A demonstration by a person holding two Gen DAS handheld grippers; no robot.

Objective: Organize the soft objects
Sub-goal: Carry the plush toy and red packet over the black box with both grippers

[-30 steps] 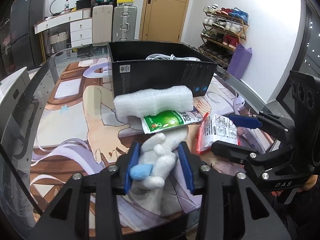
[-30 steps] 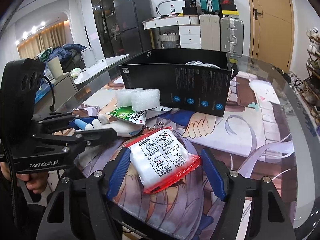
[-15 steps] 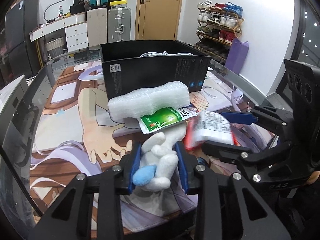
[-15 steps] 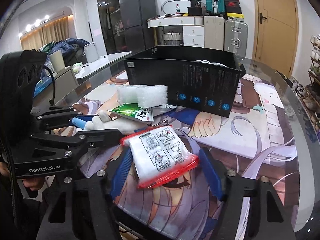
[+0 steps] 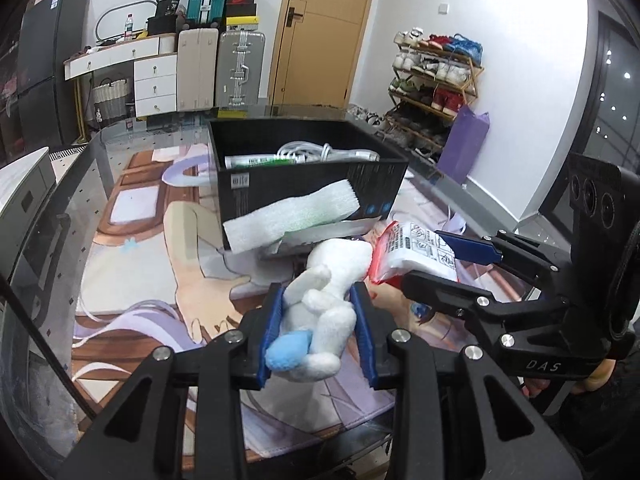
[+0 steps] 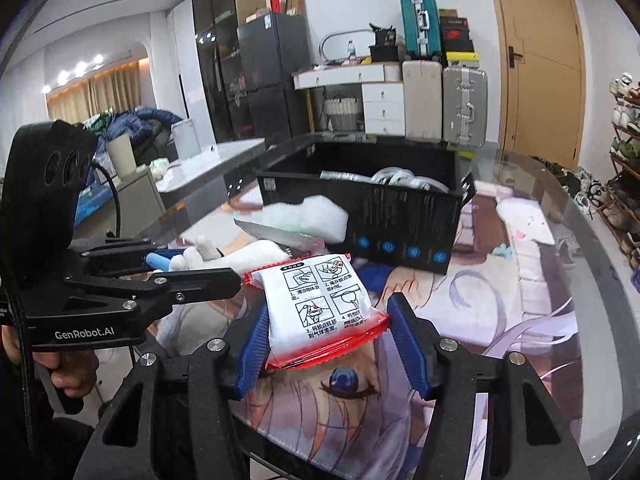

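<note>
Mid pick-up, both tools loaded. Left tool [image 5: 318, 334], lower centre of its view, clamped narrow on a white plush toy [image 5: 326, 300] with a blue foot, just clear of the printed mat [image 5: 132, 264] on the glass worktop [image 5: 48, 208]. Right tool [image 6: 334, 342], lower centre of its own view, closing on a red-edged white packet [image 6: 324, 306] already caught between its pads. Black open box [image 5: 304, 176] at mid frame, holding cables; white foam strip [image 5: 292, 220] and a pouch lying against its front wall. Next, probably: lifting each soft item over the box rim, then letting go inside.
</note>
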